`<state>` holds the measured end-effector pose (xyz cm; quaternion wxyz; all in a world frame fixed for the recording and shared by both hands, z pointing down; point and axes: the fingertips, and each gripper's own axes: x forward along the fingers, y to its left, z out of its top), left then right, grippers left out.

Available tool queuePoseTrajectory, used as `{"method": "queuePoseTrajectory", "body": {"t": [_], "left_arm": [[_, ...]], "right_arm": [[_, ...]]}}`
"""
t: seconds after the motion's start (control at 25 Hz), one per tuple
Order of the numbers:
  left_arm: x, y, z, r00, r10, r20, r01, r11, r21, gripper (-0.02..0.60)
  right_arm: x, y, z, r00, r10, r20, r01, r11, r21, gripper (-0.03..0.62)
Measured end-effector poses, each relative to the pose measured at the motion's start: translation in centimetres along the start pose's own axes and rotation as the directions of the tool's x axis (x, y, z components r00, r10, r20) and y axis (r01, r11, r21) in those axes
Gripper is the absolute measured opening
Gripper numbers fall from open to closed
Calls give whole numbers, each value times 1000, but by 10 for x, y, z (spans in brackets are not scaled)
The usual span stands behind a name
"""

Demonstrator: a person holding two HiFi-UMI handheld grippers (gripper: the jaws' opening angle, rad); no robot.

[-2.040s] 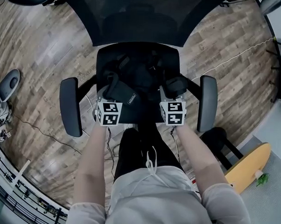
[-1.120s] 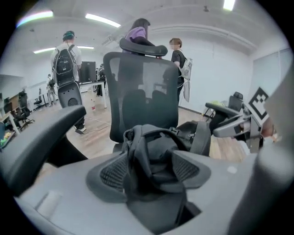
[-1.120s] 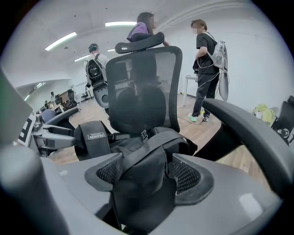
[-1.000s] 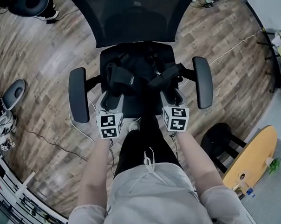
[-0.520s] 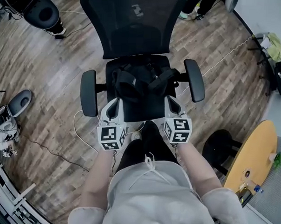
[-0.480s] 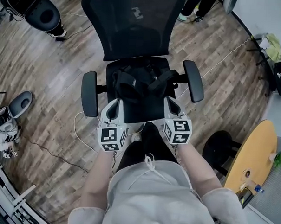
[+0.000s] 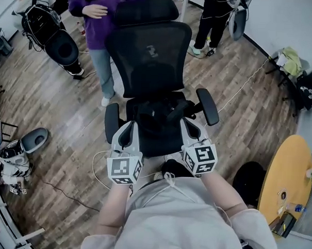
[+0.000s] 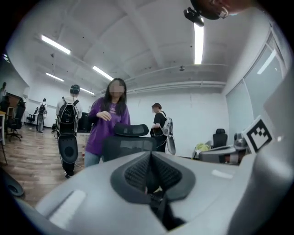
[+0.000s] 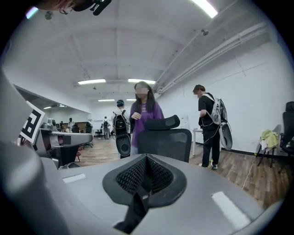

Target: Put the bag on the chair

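Observation:
A black bag (image 7: 156, 113) lies on the seat (image 7: 160, 142) of a black mesh office chair (image 7: 149, 54), its straps loose across it. My left gripper (image 7: 129, 125) hovers over the seat's front left, shut and holding nothing. My right gripper (image 7: 186, 123) is over the front right beside the armrest (image 7: 207, 105), also shut and empty. The left gripper view has the shut pads (image 8: 138, 170) tilted up, with the chair's headrest (image 8: 131, 130) beyond. From the right gripper (image 9: 146, 176) I see the backrest (image 9: 163, 142). The bag is out of both gripper views.
A person in a purple top (image 7: 96, 10) stands just behind the chair, and another in black (image 7: 212, 15) is farther back. Black gear (image 7: 51, 34) sits at the left. A yellow round table (image 7: 285, 173) and a dark stool (image 7: 249, 177) are at the right. A cable (image 7: 100, 163) lies on the wood floor.
Both grippers have let go of the bag, shut their jaws and drawn back to the seat's front. The bag stays on the seat. The head view has lifted, showing more of the room.

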<state>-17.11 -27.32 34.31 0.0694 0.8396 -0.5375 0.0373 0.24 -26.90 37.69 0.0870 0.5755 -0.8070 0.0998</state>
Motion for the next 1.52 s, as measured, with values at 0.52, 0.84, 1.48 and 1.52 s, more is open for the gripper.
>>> {"method": "queuePoseTrajectory", "body": {"t": [0.52,0.84,1.48,1.52], "left_arm": [[-24,-4,34,999,-33,27,32,998,47,6],[-25,-19,39,998,-58,31,56,996,64,6],[-17,-24,31,998,-67,1,67,995,69,6],[-15,-22,31,998,-67,1,67,995,68,6]], "right_arm": [[-17,20,33,998,-7,58,7,1000,8,-1],[-28,18,29,999,-20,50,20,1000,6,0],[-30,18,23,998,-24,53,24,1000,5,0],[-27,19,23,998,-23,53,23,1000,6,0]]}}
